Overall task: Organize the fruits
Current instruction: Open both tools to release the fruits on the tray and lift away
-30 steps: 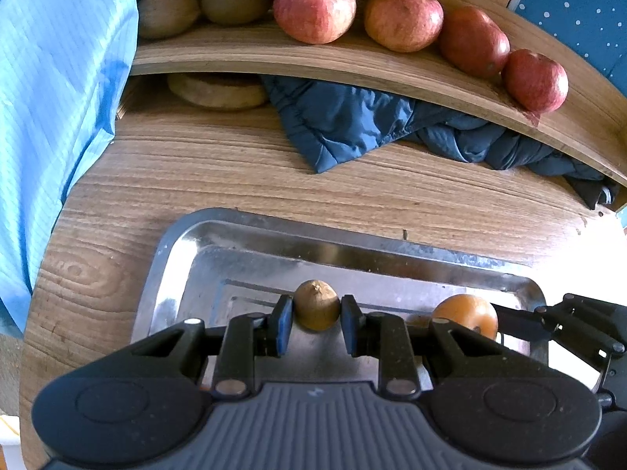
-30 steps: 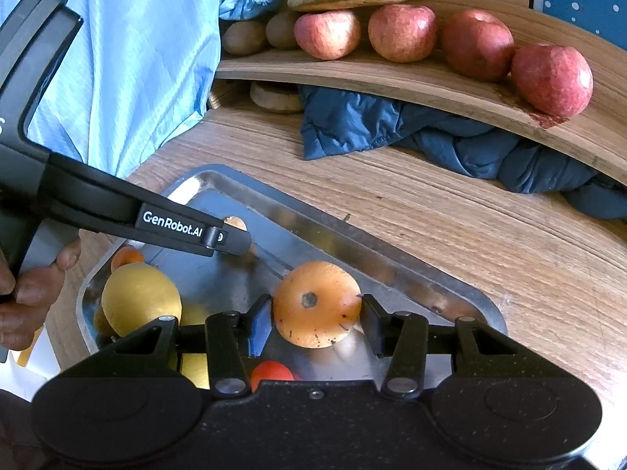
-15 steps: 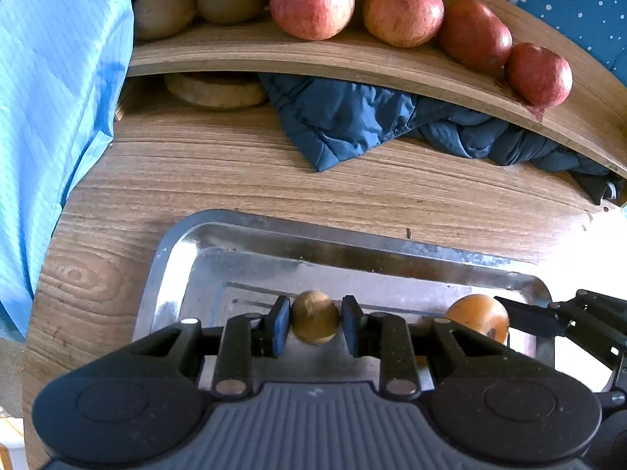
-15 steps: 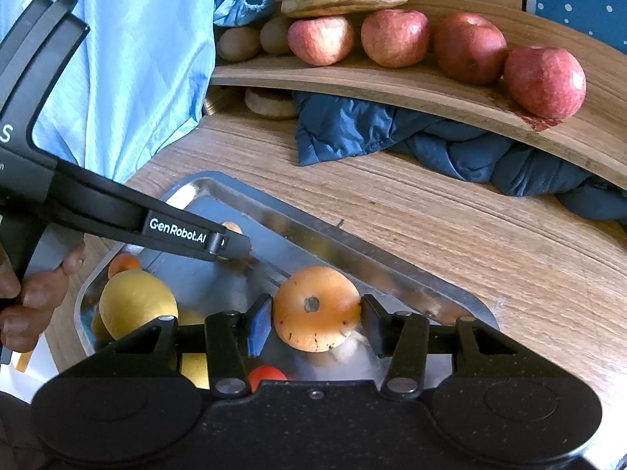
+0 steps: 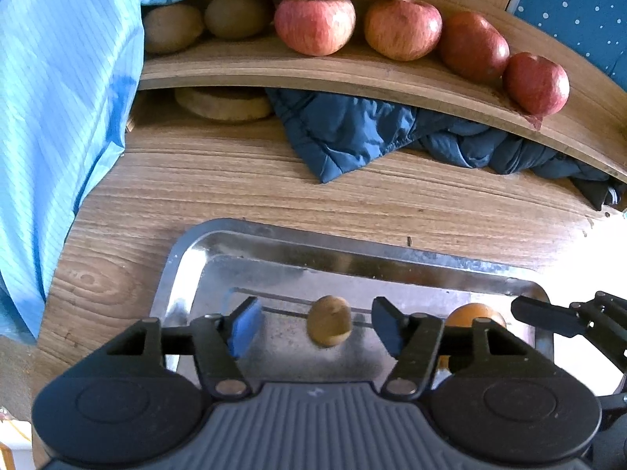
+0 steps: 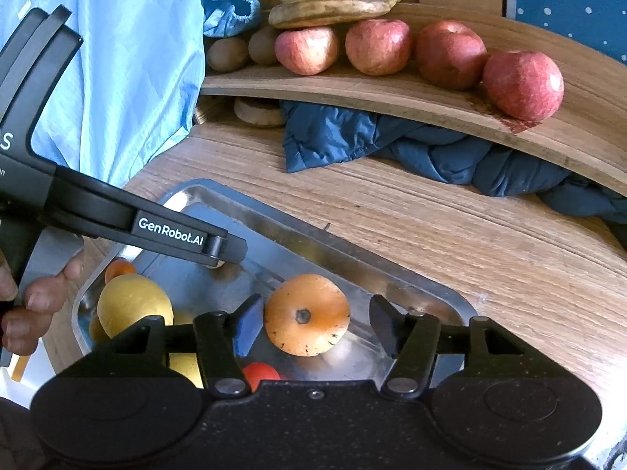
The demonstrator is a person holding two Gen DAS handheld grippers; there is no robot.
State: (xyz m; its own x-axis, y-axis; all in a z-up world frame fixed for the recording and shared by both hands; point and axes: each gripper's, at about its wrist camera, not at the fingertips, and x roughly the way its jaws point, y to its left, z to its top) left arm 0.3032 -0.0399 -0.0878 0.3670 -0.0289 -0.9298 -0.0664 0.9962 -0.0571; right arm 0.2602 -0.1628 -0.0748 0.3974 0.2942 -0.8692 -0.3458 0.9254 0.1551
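A steel tray (image 5: 274, 243) lies on the wooden table. My left gripper (image 5: 315, 327) is open, its jaws wide on either side of a small brown fruit (image 5: 328, 326) that rests in the tray, not touching it. My right gripper (image 6: 313, 323) is open around an orange (image 6: 307, 314) in the same tray (image 6: 392, 286), with gaps on both sides. The orange also shows in the left wrist view (image 5: 475, 313). A yellow fruit (image 6: 133, 305), a small red fruit (image 6: 260, 375) and a small orange fruit (image 6: 119, 268) lie in the tray's near end.
A curved wooden shelf (image 5: 392, 82) behind the tray holds several red apples (image 5: 315, 25), two brown kiwis (image 5: 172, 27) and bananas (image 6: 333, 4). A blue padded cloth (image 5: 352, 133) lies under it. A light blue garment (image 5: 58, 98) hangs at the left.
Both grippers have opened. The left jaws were against the brown fruit and now stand wide apart; the right jaws have spread away from the orange. Both fruits stay in the tray.
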